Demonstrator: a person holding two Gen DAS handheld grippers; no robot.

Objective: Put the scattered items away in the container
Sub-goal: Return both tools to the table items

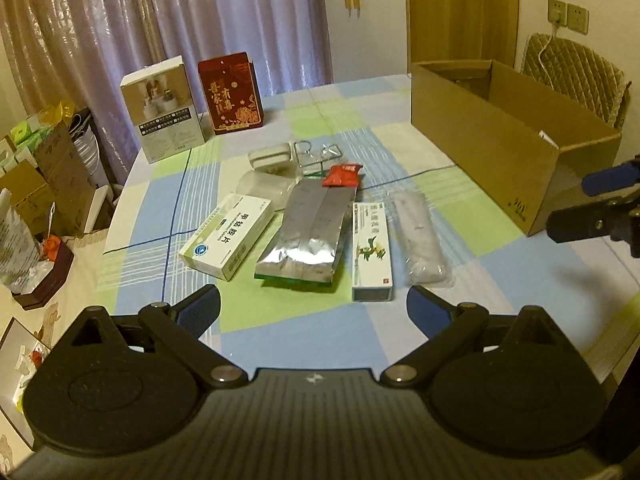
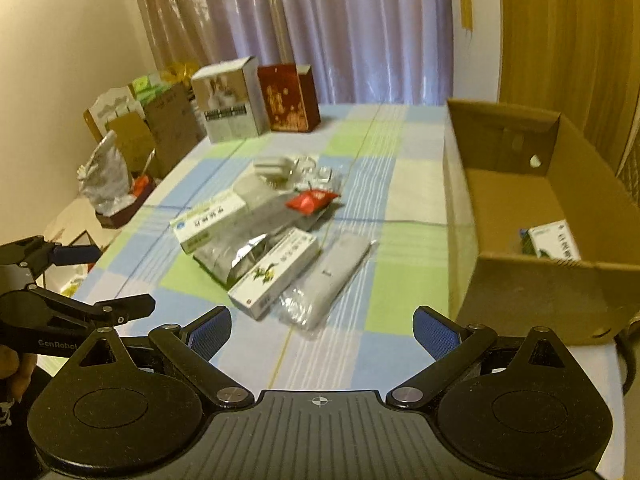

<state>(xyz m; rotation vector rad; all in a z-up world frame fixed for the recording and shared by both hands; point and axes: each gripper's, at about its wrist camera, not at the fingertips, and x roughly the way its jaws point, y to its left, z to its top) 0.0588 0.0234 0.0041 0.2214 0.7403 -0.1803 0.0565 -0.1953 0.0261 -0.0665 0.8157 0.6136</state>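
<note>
Clutter sits in one loose heap on the checked tablecloth [image 1: 304,344], to the left of the cardboard box [image 1: 480,148], which stands open-topped at the table's right side. Nearest the box is a clear-wrapped grey bundle [image 1: 420,236]; just beside it, on the side away from the box, lies a long white carton with a green plant print [image 1: 371,252], then a silver foil pouch [image 1: 308,236], then a white and green medicine box [image 1: 228,236] farthest from the box. Behind the pouch, a red sachet [image 1: 342,175] rests on its far end, with some clear plastic pieces and a small white item beyond; I cannot make those out properly.

Inside the box one white and green packet [image 2: 554,242] already lies on the floor, so I'd judge the tidying barely begun, between one drop and the next pick.

Both tools are empty. The left gripper [image 1: 313,308] hangs over the near edge of the heap with its blue pads spread wide, nothing between them. The right gripper [image 2: 322,330] is likewise spread wide and bare, hovering between the heap and the box's near corner.

Next, I'd guess, comes a reach for something on the heap's near fringe: the plant-print carton or the wrapped bundle. Either calls for lowering the fingers astride the narrow width, closing firmly, then lifting clear over the box's wall. The bundle's slack wrap may slip.
</note>
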